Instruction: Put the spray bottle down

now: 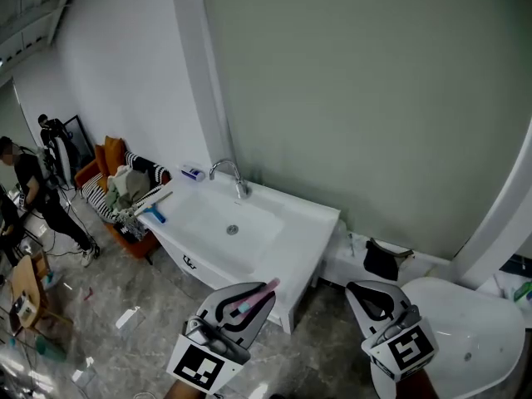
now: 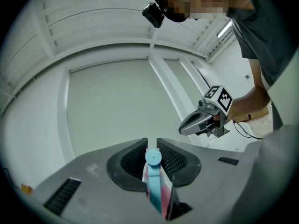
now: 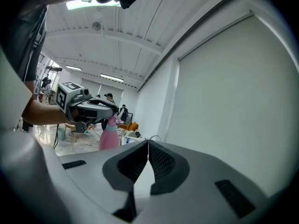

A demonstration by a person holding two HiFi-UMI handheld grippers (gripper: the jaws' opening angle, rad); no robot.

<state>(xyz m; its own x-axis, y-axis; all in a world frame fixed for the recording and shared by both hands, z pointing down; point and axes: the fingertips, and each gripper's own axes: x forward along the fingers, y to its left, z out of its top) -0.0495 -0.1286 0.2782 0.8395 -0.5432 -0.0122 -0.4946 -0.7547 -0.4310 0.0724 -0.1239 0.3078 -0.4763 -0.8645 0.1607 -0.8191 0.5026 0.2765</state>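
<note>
My left gripper (image 1: 247,298) is shut on a pink spray bottle (image 1: 254,297) with a light blue head, held low in the head view in front of the white sink (image 1: 304,223). In the left gripper view the bottle's blue nozzle (image 2: 153,158) sticks up between the two black pads. The right gripper view shows the pink bottle (image 3: 110,135) hanging under the left gripper (image 3: 105,110). My right gripper (image 1: 371,294) is shut with nothing in it, its tips touching (image 3: 148,143). It hangs to the right of the left one (image 2: 186,126).
A chrome tap (image 1: 230,173) stands at the sink's back edge, and a blue tool (image 1: 156,215) lies at its left end. A white bathtub rim (image 1: 465,322) is at lower right, a black item (image 1: 381,261) beside it. A cluttered sofa (image 1: 125,186) and people (image 1: 37,191) are at left.
</note>
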